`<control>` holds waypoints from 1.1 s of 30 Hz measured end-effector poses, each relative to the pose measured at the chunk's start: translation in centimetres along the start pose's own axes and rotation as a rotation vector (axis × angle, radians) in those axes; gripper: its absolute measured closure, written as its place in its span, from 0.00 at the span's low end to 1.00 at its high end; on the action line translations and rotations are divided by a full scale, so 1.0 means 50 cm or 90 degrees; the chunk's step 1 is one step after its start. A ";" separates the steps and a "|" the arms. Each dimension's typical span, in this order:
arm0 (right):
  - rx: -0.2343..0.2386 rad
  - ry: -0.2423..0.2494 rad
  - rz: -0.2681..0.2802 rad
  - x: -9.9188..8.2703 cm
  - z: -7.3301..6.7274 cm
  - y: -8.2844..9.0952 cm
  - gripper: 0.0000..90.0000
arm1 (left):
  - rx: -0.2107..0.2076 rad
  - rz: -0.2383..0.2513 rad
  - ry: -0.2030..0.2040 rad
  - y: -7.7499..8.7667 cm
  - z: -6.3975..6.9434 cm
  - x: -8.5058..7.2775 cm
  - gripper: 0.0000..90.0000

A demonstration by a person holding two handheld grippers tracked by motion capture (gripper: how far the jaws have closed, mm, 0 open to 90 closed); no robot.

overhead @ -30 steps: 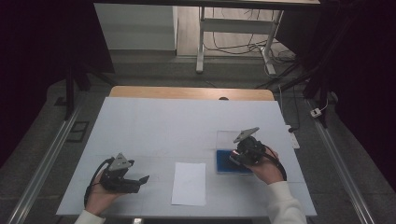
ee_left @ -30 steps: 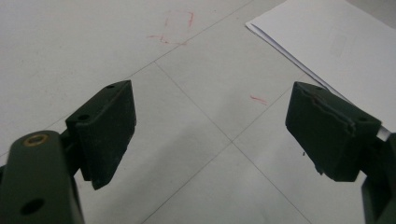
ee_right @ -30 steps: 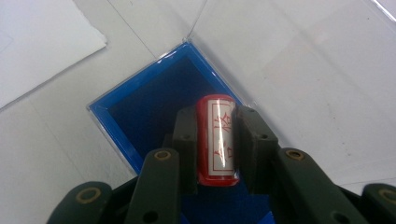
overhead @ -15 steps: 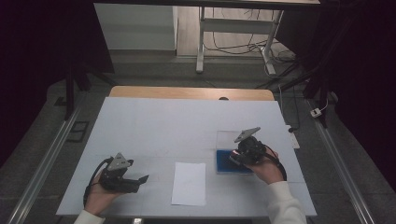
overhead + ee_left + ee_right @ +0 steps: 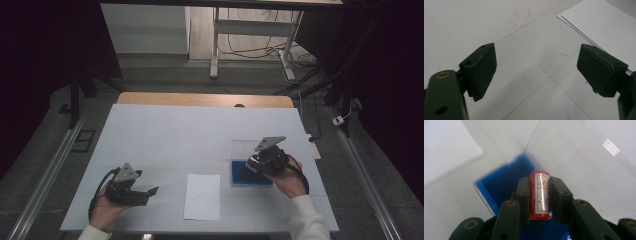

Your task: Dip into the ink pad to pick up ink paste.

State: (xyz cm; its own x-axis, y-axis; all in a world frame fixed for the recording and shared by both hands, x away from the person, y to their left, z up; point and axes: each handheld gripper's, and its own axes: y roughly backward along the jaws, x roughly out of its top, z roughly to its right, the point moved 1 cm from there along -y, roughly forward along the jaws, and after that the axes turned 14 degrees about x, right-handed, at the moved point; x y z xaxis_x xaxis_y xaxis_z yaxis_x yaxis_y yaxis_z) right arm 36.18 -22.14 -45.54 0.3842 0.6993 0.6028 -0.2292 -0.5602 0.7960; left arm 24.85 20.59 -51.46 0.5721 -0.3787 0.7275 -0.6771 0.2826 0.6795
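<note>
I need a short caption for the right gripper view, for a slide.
Right hand-held gripper shut on a red stamp above a blue ink pad in a clear case.

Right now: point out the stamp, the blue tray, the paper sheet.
red stamp [image 5: 541,195], right gripper view, its white label face.
blue tray [image 5: 239,175], high view, bare blue floor.
paper sheet [image 5: 202,196], high view, sheet centre.

2 claws, the left claw [image 5: 150,192] and the right claw [image 5: 539,198]; 1 red stamp [image 5: 540,195]; 1 sheet of paper [image 5: 202,196]; 1 blue tray [image 5: 242,175], perhaps with a clear lid [image 5: 245,148].
</note>
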 end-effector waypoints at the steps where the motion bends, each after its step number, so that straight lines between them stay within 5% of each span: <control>1: 0.003 0.002 0.003 0.002 -0.002 0.006 0.78 | 0.000 0.001 0.000 0.001 -0.001 0.000 0.19; 13: 0.018 -0.006 0.065 0.019 -0.020 0.045 0.78 | 0.000 0.003 -0.002 0.003 0.002 0.001 0.19; 23: 0.016 0.008 0.077 0.030 -0.034 0.051 0.78 | 0.000 0.003 -0.003 0.002 0.003 0.001 0.19; 33: 0.019 0.008 0.052 0.026 -0.031 0.031 0.78 | 0.002 0.004 -0.002 0.002 0.002 0.001 0.19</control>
State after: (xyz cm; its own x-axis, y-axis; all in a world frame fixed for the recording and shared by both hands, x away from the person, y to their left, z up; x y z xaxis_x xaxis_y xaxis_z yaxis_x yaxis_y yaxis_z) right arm 34.95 -21.40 -43.46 0.3536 0.6560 0.6668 -0.2333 -0.6285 0.7420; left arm 24.74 20.50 -51.35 0.5667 -0.3799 0.7311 -0.6816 0.2823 0.6751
